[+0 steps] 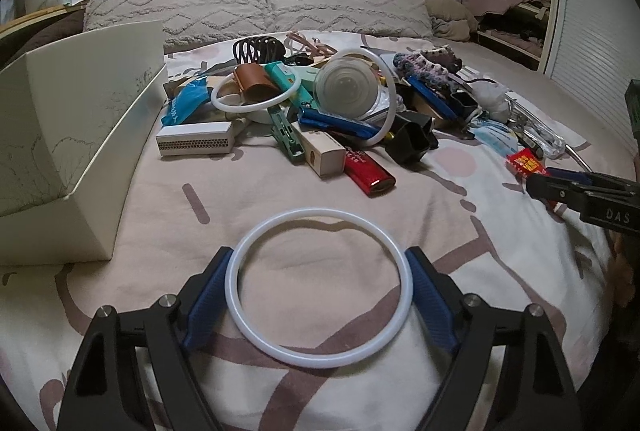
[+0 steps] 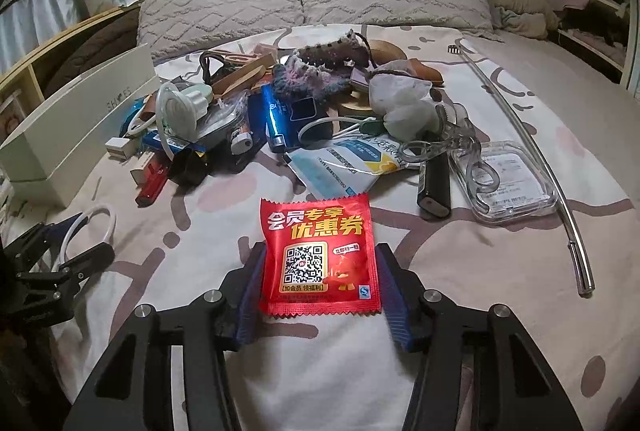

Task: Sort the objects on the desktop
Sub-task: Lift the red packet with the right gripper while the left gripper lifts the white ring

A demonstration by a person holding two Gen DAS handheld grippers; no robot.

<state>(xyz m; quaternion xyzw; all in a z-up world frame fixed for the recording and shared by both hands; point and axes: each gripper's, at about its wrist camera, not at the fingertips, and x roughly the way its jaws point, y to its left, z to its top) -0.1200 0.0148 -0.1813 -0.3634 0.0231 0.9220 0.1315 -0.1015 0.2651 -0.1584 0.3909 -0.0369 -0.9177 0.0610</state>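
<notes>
Two hand-held grippers work over a bed covered by a patterned sheet (image 1: 280, 199), each closed on one item from the clutter. Left gripper (image 1: 316, 277): its blue pads bear on opposite sides of a white ring (image 1: 240, 307), which lies flat between them just above the sheet; the jaws stand fairly wide, spanning the ring's full width. Right gripper (image 2: 318, 283): its jaws are partly closed, the pads pressing the two side edges of a red sachet (image 2: 318, 251) printed with yellow characters and a QR code, held flat and facing the camera. In the left wrist view the right gripper enters from the right edge with the sachet at its tip; in the right wrist view the left gripper appears at the lower left with the ring. Beyond both lies the unsorted pile (image 1: 320, 103), containing among other things a second white ring (image 1: 256, 103), a red lighter (image 1: 370, 171), a clear round lid (image 1: 346, 87) and a black hair claw (image 1: 256, 49). An open white box (image 1: 72, 135) stands at the left of the pile, and two textured pillows (image 1: 256, 1) lie behind it.
</notes>
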